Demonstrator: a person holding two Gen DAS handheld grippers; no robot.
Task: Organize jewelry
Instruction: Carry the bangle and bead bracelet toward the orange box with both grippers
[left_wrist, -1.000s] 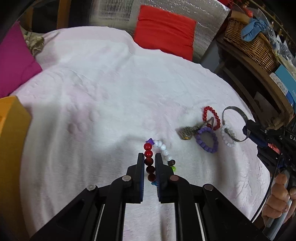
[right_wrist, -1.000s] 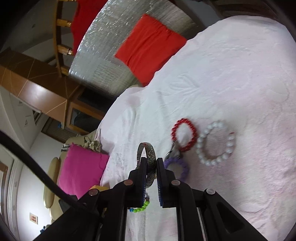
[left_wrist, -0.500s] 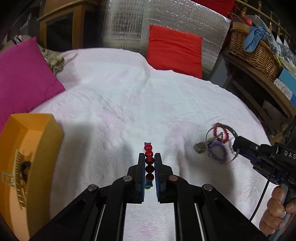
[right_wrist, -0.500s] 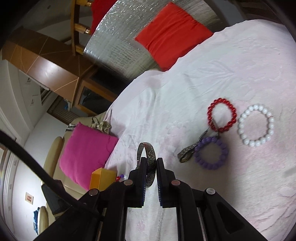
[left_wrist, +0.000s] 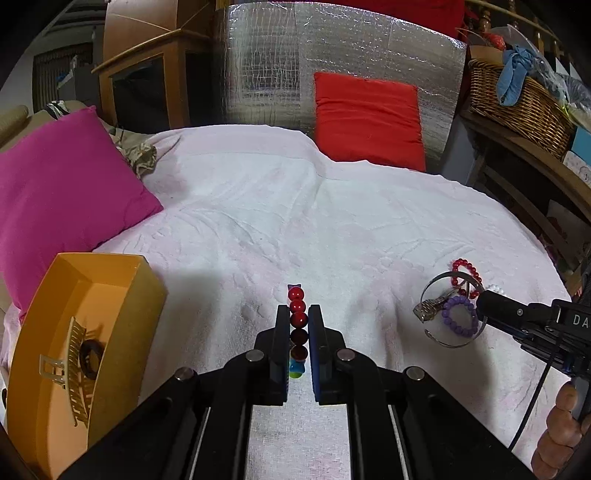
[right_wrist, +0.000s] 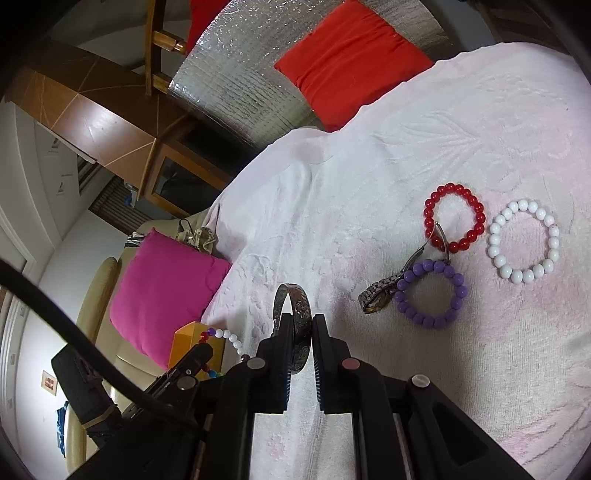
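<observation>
My left gripper (left_wrist: 298, 314) is shut on a multicoloured bead bracelet (left_wrist: 297, 319), held edge-on above the white bedspread; the same bracelet (right_wrist: 225, 338) shows in the right wrist view. An orange box (left_wrist: 110, 295) with a gold hair claw (left_wrist: 72, 369) inside stands at the lower left. My right gripper (right_wrist: 301, 321) is shut on a silver metal bangle (right_wrist: 295, 306), also seen as the bangle (left_wrist: 443, 314) at the right of the left wrist view. On the bedspread lie a red bead bracelet (right_wrist: 454, 218), a white bead bracelet (right_wrist: 522, 240), a purple bead bracelet (right_wrist: 430, 293) and a metal watch (right_wrist: 380, 291).
A magenta pillow (left_wrist: 62, 184) lies at the left and a red cushion (left_wrist: 369, 122) leans on a silver foil panel at the back. A wicker basket (left_wrist: 517, 107) sits on a wooden shelf at the right. A hand (left_wrist: 561, 435) grips the right tool's handle.
The left gripper lifted the multicoloured bracelet off the bedspread and tilted up, so the orange box came into view. The right gripper carried the bangle away from the other bracelets, towards the left.
</observation>
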